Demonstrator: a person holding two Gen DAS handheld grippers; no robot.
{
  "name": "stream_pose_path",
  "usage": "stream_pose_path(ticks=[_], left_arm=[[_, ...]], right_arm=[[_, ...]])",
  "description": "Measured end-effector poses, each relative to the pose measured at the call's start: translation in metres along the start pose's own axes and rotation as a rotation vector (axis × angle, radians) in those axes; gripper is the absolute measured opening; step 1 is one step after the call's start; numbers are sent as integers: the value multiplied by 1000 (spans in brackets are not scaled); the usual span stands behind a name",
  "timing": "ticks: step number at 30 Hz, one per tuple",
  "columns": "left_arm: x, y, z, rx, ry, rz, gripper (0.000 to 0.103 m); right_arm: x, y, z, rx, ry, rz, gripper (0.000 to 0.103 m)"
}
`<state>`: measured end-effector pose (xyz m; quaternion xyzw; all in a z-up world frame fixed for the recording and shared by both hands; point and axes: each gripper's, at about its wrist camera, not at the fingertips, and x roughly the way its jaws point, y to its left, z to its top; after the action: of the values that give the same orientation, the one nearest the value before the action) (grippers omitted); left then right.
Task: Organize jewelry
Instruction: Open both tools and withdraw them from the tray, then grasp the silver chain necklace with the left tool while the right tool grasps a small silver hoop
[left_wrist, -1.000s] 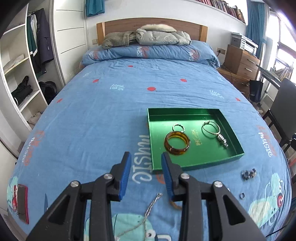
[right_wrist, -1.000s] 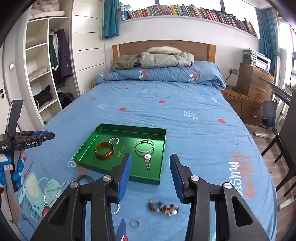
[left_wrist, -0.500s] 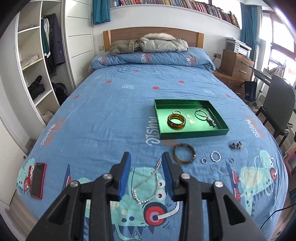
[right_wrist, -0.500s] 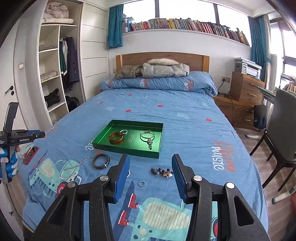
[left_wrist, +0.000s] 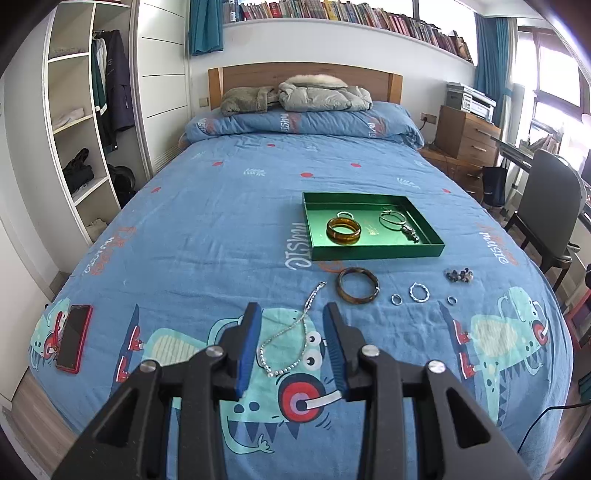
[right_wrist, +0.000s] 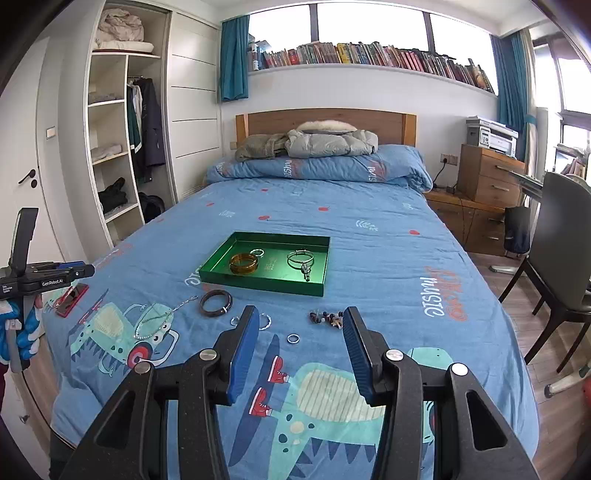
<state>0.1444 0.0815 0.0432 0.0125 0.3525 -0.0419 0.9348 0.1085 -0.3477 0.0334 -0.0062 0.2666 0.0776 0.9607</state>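
Observation:
A green tray (left_wrist: 376, 254) (right_wrist: 258, 283) sits on the blue bed and holds an amber bangle (left_wrist: 343, 230) (right_wrist: 243, 263), a small ring and a silver bracelet with a charm (left_wrist: 397, 223). On the cover in front of it lie a dark bangle (left_wrist: 357, 285) (right_wrist: 216, 303), a silver chain necklace (left_wrist: 291, 339) (right_wrist: 155, 321), several small silver rings (left_wrist: 419, 292) (right_wrist: 293, 338) and a bead cluster (left_wrist: 458, 275) (right_wrist: 327, 317). My left gripper (left_wrist: 291, 343) is open and empty, held back above the necklace. My right gripper (right_wrist: 301, 341) is open and empty, near the bed's front.
A red-cased phone (left_wrist: 74, 338) (right_wrist: 72, 295) lies at the bed's left front corner. A folded duvet and jackets (left_wrist: 295, 99) lie at the headboard. A wardrobe (left_wrist: 85, 129) stands left; a wooden dresser (left_wrist: 469, 136) and dark chair (left_wrist: 546, 210) stand right.
Both grippers have pulled back and up from the tray toward the foot of the bed, so more of the bed and the loose jewelry shows. Both stayed open and empty.

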Motion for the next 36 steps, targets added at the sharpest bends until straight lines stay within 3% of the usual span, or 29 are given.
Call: stream_pose_path(ticks=[12, 26, 36], left_arm=[[64, 8, -27, -12, 81, -45, 33], [171, -2, -45, 52, 214, -117, 33], [216, -9, -41, 109, 236, -149, 33]], right_arm=[[58, 12, -27, 71, 55, 62, 44], [206, 85, -62, 2, 260, 216, 36], [286, 101, -67, 28, 337, 228, 27]])
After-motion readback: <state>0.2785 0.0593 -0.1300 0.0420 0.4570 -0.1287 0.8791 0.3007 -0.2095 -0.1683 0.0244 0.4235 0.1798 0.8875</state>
